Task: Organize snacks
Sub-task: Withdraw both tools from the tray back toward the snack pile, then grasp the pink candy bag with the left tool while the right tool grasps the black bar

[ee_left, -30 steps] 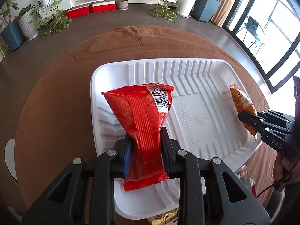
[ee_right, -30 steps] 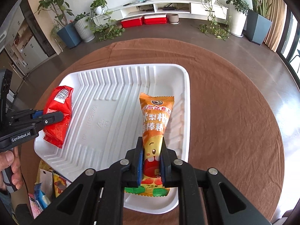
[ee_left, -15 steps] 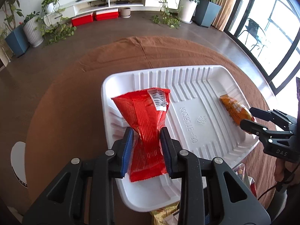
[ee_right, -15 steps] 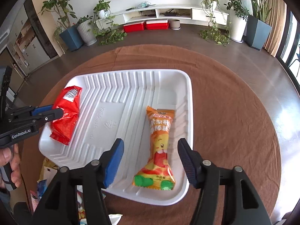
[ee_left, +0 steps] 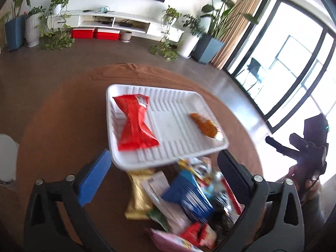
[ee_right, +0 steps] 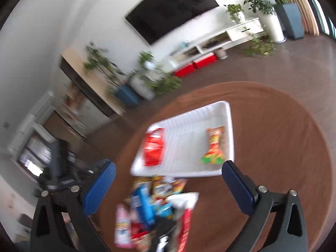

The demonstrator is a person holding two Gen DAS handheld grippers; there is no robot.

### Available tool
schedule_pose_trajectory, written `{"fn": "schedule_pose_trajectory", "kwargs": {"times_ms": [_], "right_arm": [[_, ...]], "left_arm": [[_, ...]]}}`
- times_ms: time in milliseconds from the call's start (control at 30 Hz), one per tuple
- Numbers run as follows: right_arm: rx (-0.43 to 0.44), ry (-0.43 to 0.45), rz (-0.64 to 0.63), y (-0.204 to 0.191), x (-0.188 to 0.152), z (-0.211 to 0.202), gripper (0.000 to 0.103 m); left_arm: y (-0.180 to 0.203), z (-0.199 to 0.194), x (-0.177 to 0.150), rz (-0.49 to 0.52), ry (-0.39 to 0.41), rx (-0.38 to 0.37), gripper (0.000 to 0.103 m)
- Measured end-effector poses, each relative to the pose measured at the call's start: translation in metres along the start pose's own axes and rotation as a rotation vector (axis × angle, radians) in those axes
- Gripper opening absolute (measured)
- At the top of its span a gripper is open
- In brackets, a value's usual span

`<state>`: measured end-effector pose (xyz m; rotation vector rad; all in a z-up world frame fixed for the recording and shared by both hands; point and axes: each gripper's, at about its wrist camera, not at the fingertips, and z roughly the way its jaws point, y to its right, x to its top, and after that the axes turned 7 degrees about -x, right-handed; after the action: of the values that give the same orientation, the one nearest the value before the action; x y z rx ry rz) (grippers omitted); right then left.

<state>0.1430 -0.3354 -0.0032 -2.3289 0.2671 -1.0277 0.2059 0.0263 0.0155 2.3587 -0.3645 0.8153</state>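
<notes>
A white ribbed tray point(ee_left: 168, 115) sits on the round brown table. A red packet point(ee_left: 134, 124) lies at its left end and an orange packet point(ee_left: 204, 125) at its right end. The right wrist view also shows the tray point(ee_right: 230, 126), the red packet point(ee_right: 153, 147) and the orange packet point(ee_right: 214, 147). My left gripper point(ee_left: 163, 157) hangs above the tray's near edge, its jaws opening wide with nothing held between them. My right gripper point(ee_right: 168, 166) is likewise back from the tray, jaws opening and empty. A blurred heap of loose snack packets point(ee_left: 184, 199) lies under both grippers.
The snack heap point(ee_right: 151, 199) lies between the tray and the table's near edge. Brown cloth point(ee_right: 283, 147) covers the table to the right of the tray. A person's hand point(ee_left: 298, 172) holds the other gripper at the right edge. A white chair point(ee_left: 6, 157) stands at the left.
Both grippers opened and let go of their packets, which now lie in the tray. Both pulled back and up, bringing the snack heap into view.
</notes>
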Motion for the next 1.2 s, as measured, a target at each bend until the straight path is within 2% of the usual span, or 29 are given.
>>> {"fn": "schedule_pose_trajectory", "kwargs": {"times_ms": [100,167,233,300,367,433,533,600,667,767,800,967,1200], "right_arm": [[0.024,0.081,0.060,0.008,-0.033,-0.032,0.103],[0.008,0.076,0.096,0.015,-0.054,-0.042,0.103],[-0.005,0.025,0.143,0.023,-0.074,-0.047,0.103],[-0.052,0.027,0.202,0.032,-0.093,-0.055,0.103],[-0.072,0.025,0.243,0.035,-0.108,-0.061,0.103],[-0.100,0.012,0.246,0.030,-0.119,-0.062,0.103],[-0.163,-0.021,0.132,0.007,-0.130,-0.056,0.103],[-0.237,-0.055,0.071,-0.008,-0.134,-0.050,0.103],[-0.252,-0.078,0.037,-0.014,-0.138,-0.043,0.103],[-0.268,-0.065,0.003,-0.021,-0.145,-0.042,0.103],[-0.275,-0.069,-0.009,-0.023,-0.147,-0.040,0.102],[-0.297,-0.089,-0.037,-0.027,-0.154,-0.035,0.098],[-0.308,-0.080,-0.044,-0.024,-0.154,-0.039,0.098]], "left_arm": [[0.012,-0.028,-0.037,-0.012,0.078,0.008,0.103],[0.021,-0.042,-0.063,-0.010,0.124,0.039,0.103],[0.027,-0.046,-0.087,-0.026,0.108,0.094,0.103],[0.023,-0.044,-0.116,-0.127,0.050,0.168,0.103],[0.017,-0.046,-0.143,-0.203,0.070,0.165,0.103],[0.017,-0.044,-0.159,-0.226,0.068,0.173,0.103],[0.027,-0.041,-0.166,-0.187,0.046,0.184,0.103],[0.027,-0.037,-0.159,-0.178,0.045,0.192,0.103],[0.029,-0.035,-0.155,-0.171,0.038,0.187,0.102],[0.034,-0.026,-0.146,-0.152,0.015,0.185,0.100],[0.036,-0.023,-0.144,-0.145,0.007,0.185,0.098],[0.035,0.003,-0.136,-0.144,-0.052,0.191,0.070],[0.015,0.018,-0.140,-0.166,-0.113,0.211,0.066]]}}
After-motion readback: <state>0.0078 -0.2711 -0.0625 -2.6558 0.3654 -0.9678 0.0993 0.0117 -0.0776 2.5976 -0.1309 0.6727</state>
